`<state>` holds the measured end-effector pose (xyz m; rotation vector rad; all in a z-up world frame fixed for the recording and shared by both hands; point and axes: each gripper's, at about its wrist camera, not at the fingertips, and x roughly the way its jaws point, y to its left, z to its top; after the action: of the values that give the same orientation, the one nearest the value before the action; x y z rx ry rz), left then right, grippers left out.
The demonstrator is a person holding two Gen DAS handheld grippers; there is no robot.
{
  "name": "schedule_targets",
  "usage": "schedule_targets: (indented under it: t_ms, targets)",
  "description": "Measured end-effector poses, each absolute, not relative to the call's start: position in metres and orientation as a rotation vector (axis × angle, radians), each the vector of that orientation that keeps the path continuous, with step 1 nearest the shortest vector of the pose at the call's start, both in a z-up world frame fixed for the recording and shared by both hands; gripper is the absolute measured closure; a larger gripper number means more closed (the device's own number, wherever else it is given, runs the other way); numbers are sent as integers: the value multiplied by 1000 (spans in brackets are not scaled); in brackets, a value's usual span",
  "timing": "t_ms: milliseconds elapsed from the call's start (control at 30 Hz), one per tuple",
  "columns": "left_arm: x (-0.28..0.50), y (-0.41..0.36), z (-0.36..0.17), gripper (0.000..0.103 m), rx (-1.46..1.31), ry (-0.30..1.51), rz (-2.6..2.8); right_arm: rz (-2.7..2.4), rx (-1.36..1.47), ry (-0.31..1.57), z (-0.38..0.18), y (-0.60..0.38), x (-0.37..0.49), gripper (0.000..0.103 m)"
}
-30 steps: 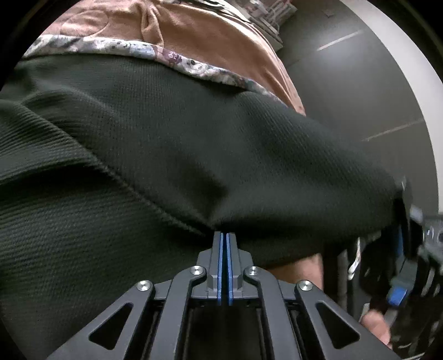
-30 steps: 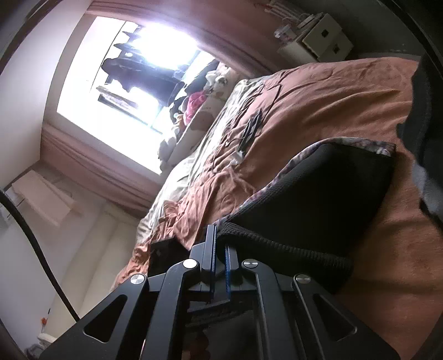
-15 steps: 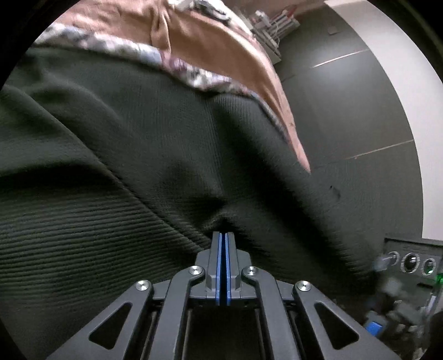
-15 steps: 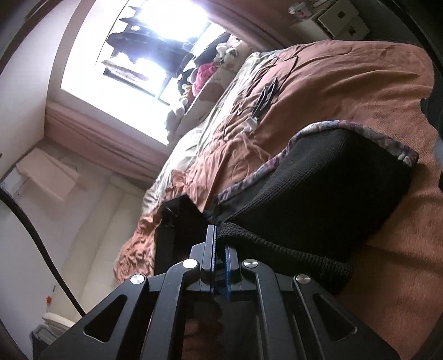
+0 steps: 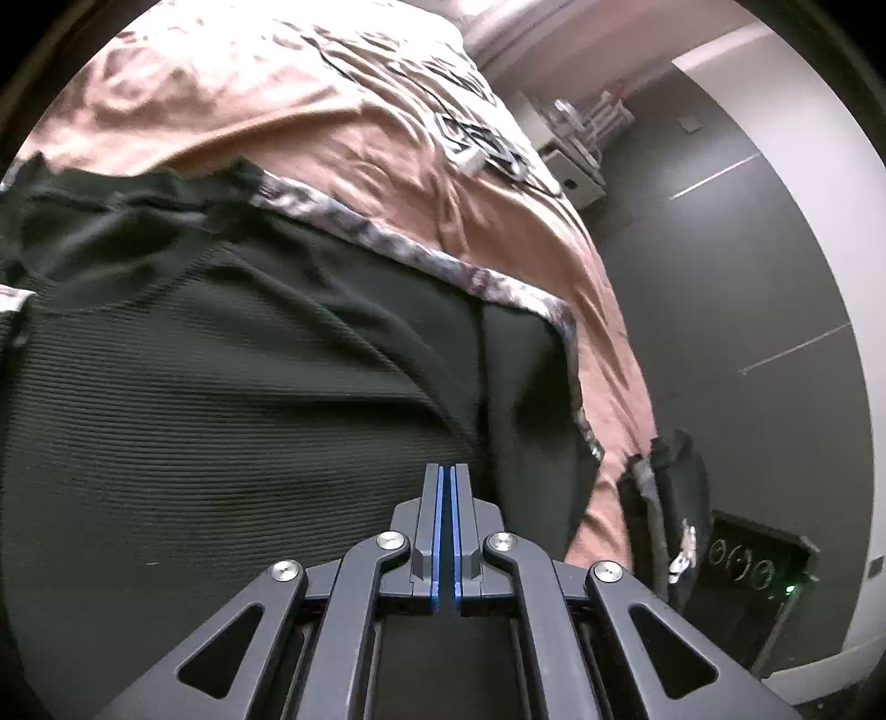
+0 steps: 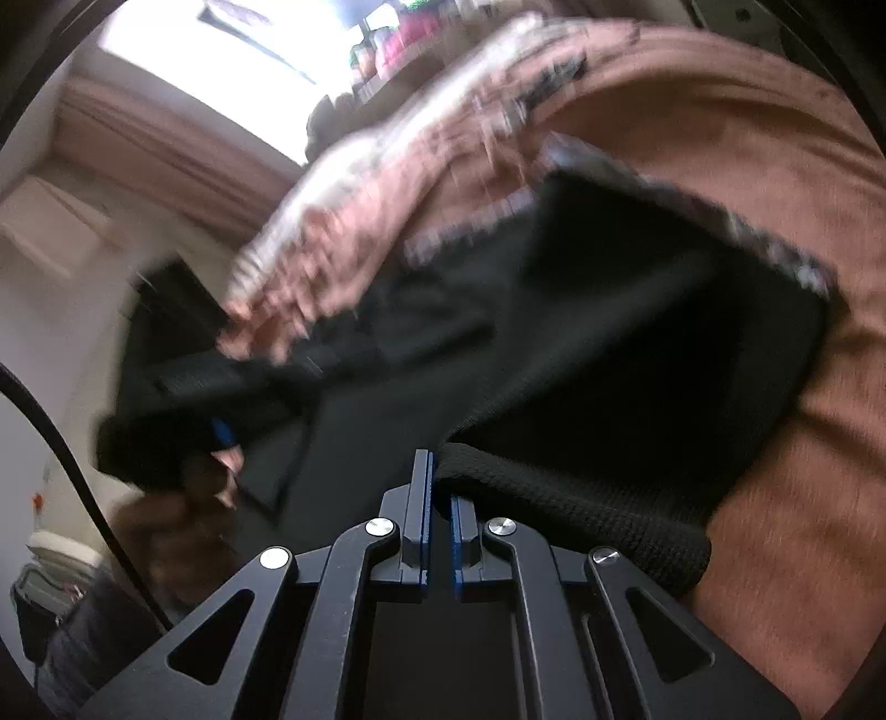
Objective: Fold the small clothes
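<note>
Rust-brown bedspread (image 5: pixel 354 138) lay under my dark ribbed garment (image 5: pixel 221 387), its patterned trim (image 5: pixel 421 255) along the far edge. Only my right view showed the bright window (image 6: pixel 221 33); only my left showed grey floor (image 5: pixel 720 277). My left hand-held gripper (image 5: pixel 447 476) was pressed together, empty; my right hand-held gripper (image 6: pixel 437 487) pinched the garment's thick hem (image 6: pixel 581 504).

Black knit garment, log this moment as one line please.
black knit garment on bed cover | left gripper shut on garment | right gripper shut on its ribbed hem

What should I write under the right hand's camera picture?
Right gripper pinching the dark knit garment's thick hem over a pinkish-brown bedspread.
</note>
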<state>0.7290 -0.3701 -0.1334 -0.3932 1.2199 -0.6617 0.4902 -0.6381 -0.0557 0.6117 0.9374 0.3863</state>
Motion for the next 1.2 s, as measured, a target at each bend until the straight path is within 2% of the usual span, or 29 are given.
schedule_targets:
  t_ms: [67,133,167,400,567,767,800,867,933,1200]
  targets:
    - [727,-362,-129,103,-377,1216,-648,388,627,943,-54,-643,491,82]
    - [724,-359,-125,103,-361,1209,-645,369,638,914,-47,-651,483,25]
    - [723,-361,-124,103,-355,1207,-647,359,649,883,-41,-660,478,20]
    - [717,-357,-115,103,-304,1190,-643,243,759,777,-29,-711,472,19]
    - [714,-351,-113,102,-277,1188,-643,92,777,793,-46,-729,495,19]
    - [717,-336,-114,102,-264,1185,-621,31,804,787,-59,-726,533,32]
    - [718,-333,-115,102,-265,1184,-618,29,800,780,-61,-726,533,38]
    - [719,-325,-117,102,-266,1185,-605,22,818,770,-65,-728,541,54]
    - [720,-316,-119,102,-276,1191,-588,22,852,776,-71,-727,546,102]
    - [719,-272,-112,102,-302,1173,-548,157,805,653,-34,-696,534,102]
